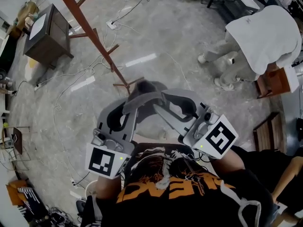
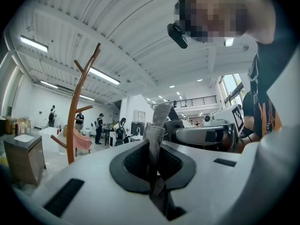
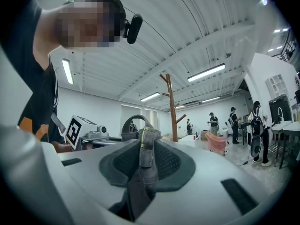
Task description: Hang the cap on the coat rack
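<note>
In the head view a grey cap hangs between my two grippers, above the floor and close to my chest. My left gripper is shut on the cap's grey fabric, which stands up pinched between its jaws. My right gripper is shut on the cap's back strap and its small buckle. The brown wooden coat rack leans across the upper left, its pegs just beyond the cap. The rack rises left of the jaws in the left gripper view, and the rack stands behind the strap in the right gripper view.
A person in white crouches at the upper right beside a wooden chair. A dark cabinet stands at the upper left. Cables trail over the floor around the rack's foot. Several people stand far off in the hall.
</note>
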Available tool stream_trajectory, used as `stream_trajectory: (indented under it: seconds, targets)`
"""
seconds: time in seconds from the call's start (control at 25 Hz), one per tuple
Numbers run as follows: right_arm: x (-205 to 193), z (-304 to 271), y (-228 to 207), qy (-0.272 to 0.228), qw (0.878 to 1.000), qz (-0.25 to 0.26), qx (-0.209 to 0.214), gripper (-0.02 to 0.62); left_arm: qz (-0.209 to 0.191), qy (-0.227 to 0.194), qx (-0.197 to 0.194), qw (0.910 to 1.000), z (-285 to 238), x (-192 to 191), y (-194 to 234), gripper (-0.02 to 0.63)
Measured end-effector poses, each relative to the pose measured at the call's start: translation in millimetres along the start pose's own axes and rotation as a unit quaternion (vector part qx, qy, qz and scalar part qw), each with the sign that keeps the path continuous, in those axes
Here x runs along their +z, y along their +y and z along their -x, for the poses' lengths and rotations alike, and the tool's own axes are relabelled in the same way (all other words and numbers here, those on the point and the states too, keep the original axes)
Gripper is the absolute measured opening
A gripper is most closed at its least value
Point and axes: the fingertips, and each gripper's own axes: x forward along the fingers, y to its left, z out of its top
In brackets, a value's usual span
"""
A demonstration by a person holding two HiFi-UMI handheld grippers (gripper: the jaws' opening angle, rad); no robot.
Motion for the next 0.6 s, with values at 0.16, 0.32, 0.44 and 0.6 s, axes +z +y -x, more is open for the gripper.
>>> stream_trajectory:
  seconds: [0.16, 0.32, 0.44, 0.6]
  targets:
    - [-8, -14, -4, -0.002, 1.0, 0.0, 0.006, 0.092, 0.011, -0.007, 0.001, 0.9999, -3, -8, 17, 0.029]
    - [0, -40, -26, 0.008, 1.0, 0.009, -0.007, 0.092, 0.011, -0.021, -0.014, 0.9996, -25, 5, 45, 0.029]
    - [2, -60, -46, 0.016, 1.0, 0.01, -0.01, 0.092, 0.014, -0.018, -0.021, 0.9995, -40, 14, 68, 0.029]
    - [3, -84, -64, 0.008, 1.0, 0.009, -0.012, 0.092, 0.008, -0.014, -0.013, 0.9998, -52, 15, 95, 0.029]
